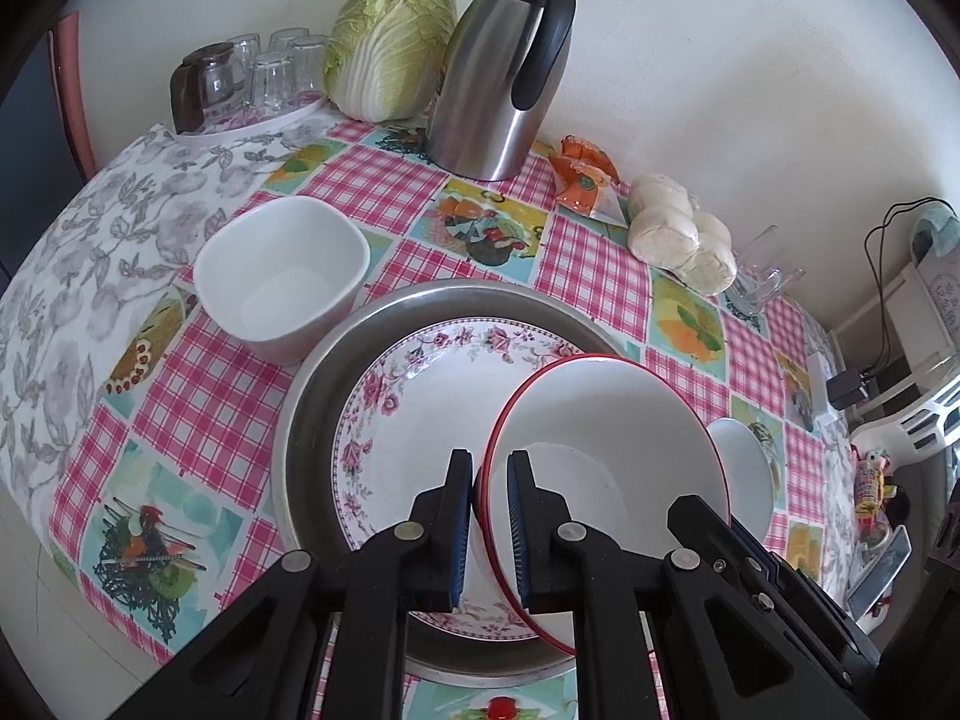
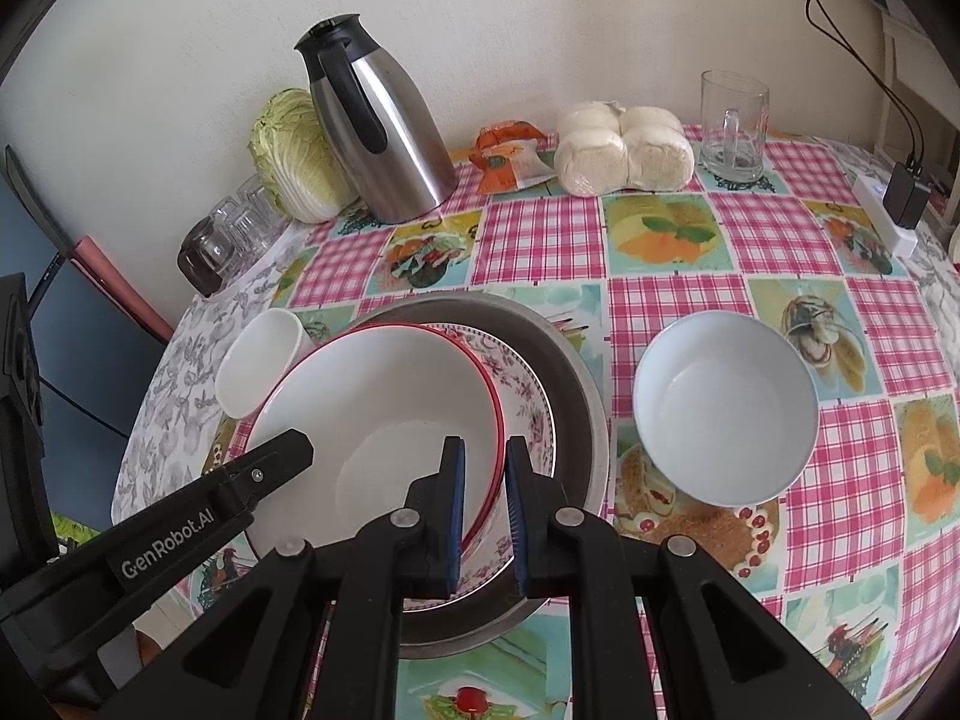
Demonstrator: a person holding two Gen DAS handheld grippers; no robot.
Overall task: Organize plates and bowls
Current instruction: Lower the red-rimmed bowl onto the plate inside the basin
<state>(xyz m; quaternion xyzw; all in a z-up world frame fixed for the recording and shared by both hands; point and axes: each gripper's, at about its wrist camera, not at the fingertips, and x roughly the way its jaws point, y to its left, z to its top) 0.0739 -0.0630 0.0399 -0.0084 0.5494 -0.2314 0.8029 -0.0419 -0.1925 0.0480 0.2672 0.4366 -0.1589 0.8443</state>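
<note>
A white bowl with a red rim hangs tilted just over a floral plate. The plate lies in a round metal pan. My left gripper is shut on the bowl's left rim. My right gripper is shut on its right rim. A square white bowl stands left of the pan. A round white bowl stands to its right.
Along the wall stand a steel thermos jug, a cabbage, a tray of upturned glasses, snack packets, bagged buns and a glass mug. A power strip lies at the right edge of the table.
</note>
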